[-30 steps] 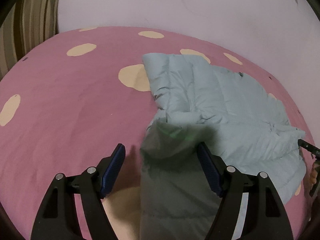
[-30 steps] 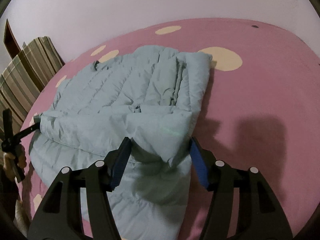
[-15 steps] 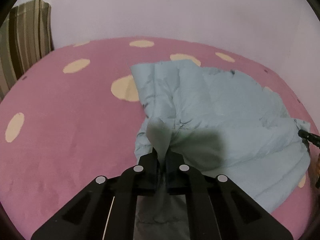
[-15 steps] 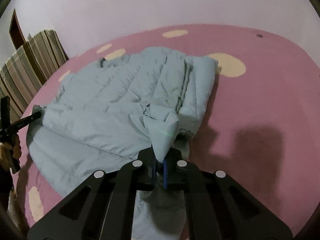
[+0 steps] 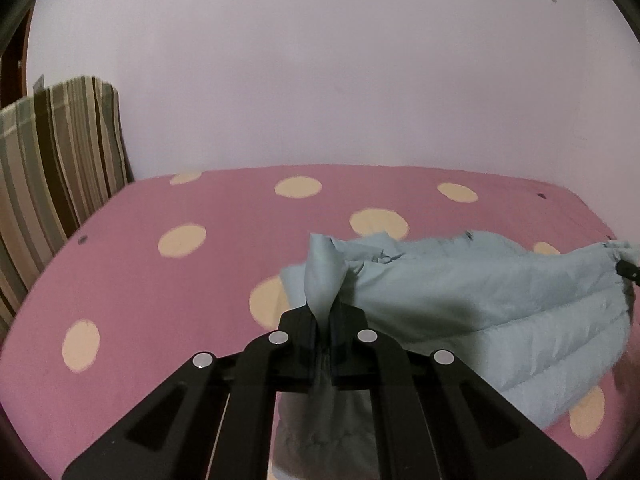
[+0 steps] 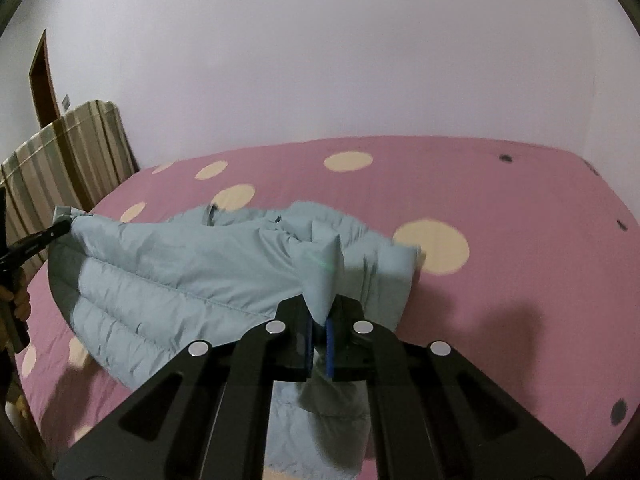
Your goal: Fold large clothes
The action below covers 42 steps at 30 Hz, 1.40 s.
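no legible text, labels or signs

The left gripper (image 5: 325, 312) fills the lower middle of the left wrist view, its 2 black fingers brought together so that only a thin pinch of pale blue jacket (image 5: 480, 304) cloth stands up between them. It points forward and somewhat downward. In the right wrist view this same gripper shows at the far left edge as a slim black bar (image 6: 38, 240) with a hand (image 6: 18, 300) wrapped round its handle below.

The right gripper (image 6: 319, 320) sits at the lower middle of its own view, jaws clamped, blue pads (image 6: 329, 344) pressing a peak of the jacket. Its tip appears at the right edge of the left wrist view (image 5: 629, 270), also gripping the cloth.
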### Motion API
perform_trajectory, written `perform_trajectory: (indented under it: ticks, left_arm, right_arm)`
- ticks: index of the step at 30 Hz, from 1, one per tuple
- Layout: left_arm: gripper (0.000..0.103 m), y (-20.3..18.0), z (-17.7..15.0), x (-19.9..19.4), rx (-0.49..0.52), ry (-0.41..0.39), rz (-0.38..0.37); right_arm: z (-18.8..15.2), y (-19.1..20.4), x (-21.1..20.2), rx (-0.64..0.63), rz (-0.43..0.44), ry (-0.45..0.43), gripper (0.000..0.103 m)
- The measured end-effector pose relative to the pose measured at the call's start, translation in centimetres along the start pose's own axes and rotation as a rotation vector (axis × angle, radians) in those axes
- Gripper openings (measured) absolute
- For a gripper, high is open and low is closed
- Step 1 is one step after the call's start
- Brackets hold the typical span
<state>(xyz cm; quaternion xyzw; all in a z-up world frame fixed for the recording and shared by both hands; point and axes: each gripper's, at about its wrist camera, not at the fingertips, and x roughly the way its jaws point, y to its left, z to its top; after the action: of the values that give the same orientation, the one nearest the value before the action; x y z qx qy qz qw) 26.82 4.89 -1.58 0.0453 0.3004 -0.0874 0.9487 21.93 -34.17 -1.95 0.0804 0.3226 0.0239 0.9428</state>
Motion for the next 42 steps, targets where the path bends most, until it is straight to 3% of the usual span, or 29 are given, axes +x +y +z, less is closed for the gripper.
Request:
perform_trajectory:
  ticks: [4, 11, 18, 24, 35, 40, 42]
  left_arm:
    - [0.004, -0.6, 2.5, 4.1, 0.007, 0.022, 0.048]
    - [0.004, -1.0, 4.0, 11.8, 0.015, 0.097, 0.123]
    - [0.004, -1.3, 2.7, 19.4, 0.036, 0.202, 0.192]
    - [0.004, -1.5, 0.1, 23.2, 0.049, 0.262, 0.226]
    - [0.004, -2.1, -1.9, 25.1, 0.058, 0.278, 0.257]
    - [0.006, -2.0, -0.5, 22.6, 0.058, 0.292, 0.255]
    - [0.006, -1.7, 0.5, 20.1, 0.014, 0.250, 0.238]
  right_arm:
    - [2.7, -0.7, 3.5, 0.021, -0.019, 0.012, 0.004]
    - [5.5, -1.9, 11.1, 0.038, -0.064, 0.068, 0.004]
    - [4.6, -3.2, 18.8, 0.040, -0.118, 0.185, 0.004]
    - [2.5, -3.9, 22.9, 0.043, -0.150, 0.263, 0.006]
    - [1.3, -4.3, 24.1, 0.056, -0.144, 0.257, 0.006]
    - [2.0, -3.7, 23.1, 0.019, -0.171, 0.274, 0.018]
    - [2.6, -3.1, 21.7, 0.013, -0.182, 0.241, 0.018]
